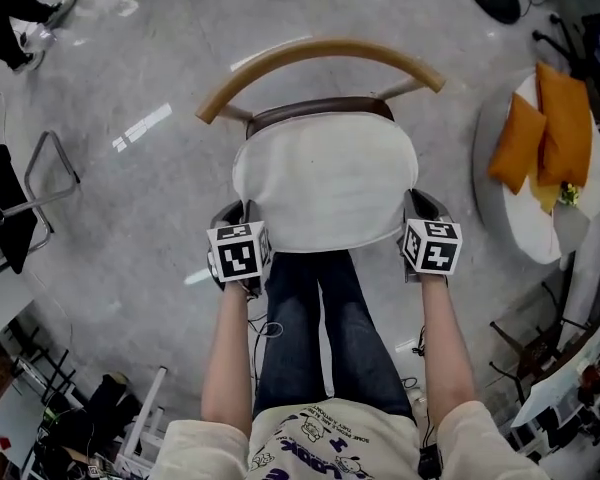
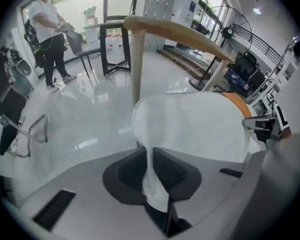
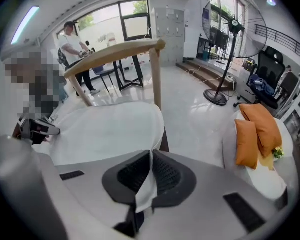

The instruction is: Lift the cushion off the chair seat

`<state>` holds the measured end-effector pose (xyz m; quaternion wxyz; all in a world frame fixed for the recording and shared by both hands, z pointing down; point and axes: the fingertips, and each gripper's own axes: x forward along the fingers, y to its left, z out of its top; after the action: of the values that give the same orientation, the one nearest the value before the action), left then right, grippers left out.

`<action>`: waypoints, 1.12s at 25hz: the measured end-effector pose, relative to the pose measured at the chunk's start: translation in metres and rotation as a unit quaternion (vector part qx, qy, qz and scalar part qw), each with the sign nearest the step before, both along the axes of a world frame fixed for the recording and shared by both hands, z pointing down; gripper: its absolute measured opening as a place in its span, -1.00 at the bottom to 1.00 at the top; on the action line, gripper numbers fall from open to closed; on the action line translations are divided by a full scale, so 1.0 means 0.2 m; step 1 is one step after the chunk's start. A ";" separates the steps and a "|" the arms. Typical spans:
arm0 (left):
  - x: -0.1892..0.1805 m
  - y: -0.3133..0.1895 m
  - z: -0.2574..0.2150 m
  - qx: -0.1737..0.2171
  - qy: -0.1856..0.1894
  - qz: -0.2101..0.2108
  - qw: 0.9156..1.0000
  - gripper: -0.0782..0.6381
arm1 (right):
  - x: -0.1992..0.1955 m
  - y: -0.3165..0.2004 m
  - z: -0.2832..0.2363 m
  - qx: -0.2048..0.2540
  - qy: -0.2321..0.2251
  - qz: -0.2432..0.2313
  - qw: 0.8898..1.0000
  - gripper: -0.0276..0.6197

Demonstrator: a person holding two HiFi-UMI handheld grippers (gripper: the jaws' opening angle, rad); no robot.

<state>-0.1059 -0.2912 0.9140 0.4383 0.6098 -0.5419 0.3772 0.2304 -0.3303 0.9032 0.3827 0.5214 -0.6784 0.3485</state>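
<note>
Spanning the seat of the wooden chair [image 1: 320, 53], the white cushion [image 1: 325, 178] is gripped at its front corners, left tongs [image 2: 151, 170] and right tongs [image 3: 150, 173] each pinching thin fabric; uneven lifting could tug one edge free and drop it.

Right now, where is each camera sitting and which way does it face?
Head view: on the person's head, looking steeply down at the cushion and chair; forearms, legs, left tongs, right tongs show.
Left gripper view: on the left tongs, facing across the cushion toward the backrest; its jaws pinch the cushion's edge.
Right gripper view: on the right tongs, likewise; jaws pinch the opposite edge.
Shared: head and right gripper views show the orange pillows.
</note>
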 end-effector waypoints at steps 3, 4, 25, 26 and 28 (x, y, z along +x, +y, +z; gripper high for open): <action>0.01 0.03 -0.22 0.015 0.000 0.006 1.000 -0.63 | 0.00 0.04 -0.23 0.019 -0.001 0.022 1.000 -0.82; 0.02 0.03 -0.29 0.021 0.000 0.008 1.000 -0.63 | 0.01 0.05 -0.31 0.027 -0.001 0.029 0.999 -0.82; 0.03 0.13 -1.85 0.170 0.005 0.032 0.985 -0.64 | 0.02 0.35 -1.92 0.176 -0.012 0.080 0.981 -0.81; 0.03 0.13 -1.92 0.178 0.005 0.031 0.983 -0.64 | 0.02 0.36 -1.99 0.183 -0.015 0.083 0.979 -0.81; 0.04 0.14 -2.05 0.194 0.008 0.031 0.980 -0.64 | 0.03 0.39 -2.11 0.198 -0.021 0.089 0.976 -0.81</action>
<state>-0.0980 -0.2630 0.5047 0.3040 0.7029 -0.5821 0.2734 0.2367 -0.2532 0.4813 0.2249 0.6375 -0.6929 0.2508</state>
